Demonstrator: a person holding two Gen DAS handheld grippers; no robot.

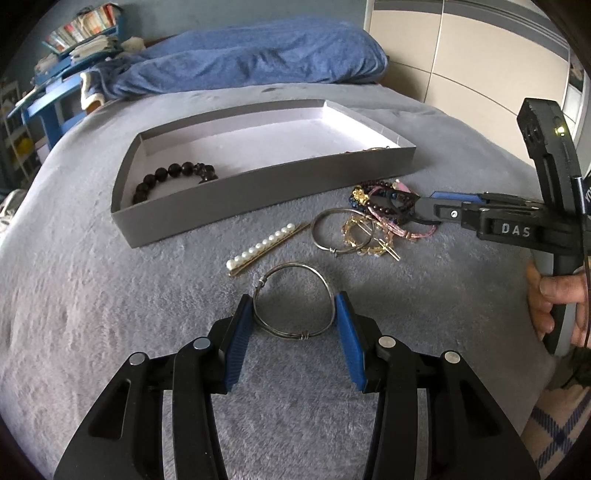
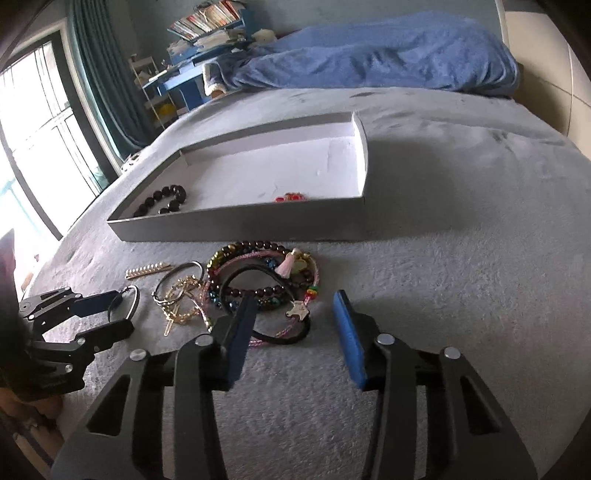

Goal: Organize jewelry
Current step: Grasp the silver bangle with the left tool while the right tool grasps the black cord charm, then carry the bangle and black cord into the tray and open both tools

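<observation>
Left tool [image 1: 294, 308] around wire bangle [image 1: 293, 299]

left gripper [image 1: 294, 309] – low, level, blue pads closed against a wire bangle [image 1: 291, 301] | right gripper [image 2: 293, 314] – jaws spread wide, nothing between them | hand [image 1: 554, 299] wrapped round right handle

Grey plush bedspread [image 1: 110, 332] covers the bed; blue blanket [image 1: 258, 55] lies far — bookshelf [image 2: 207, 18] and window [image 2: 37, 110] far left.
</observation>
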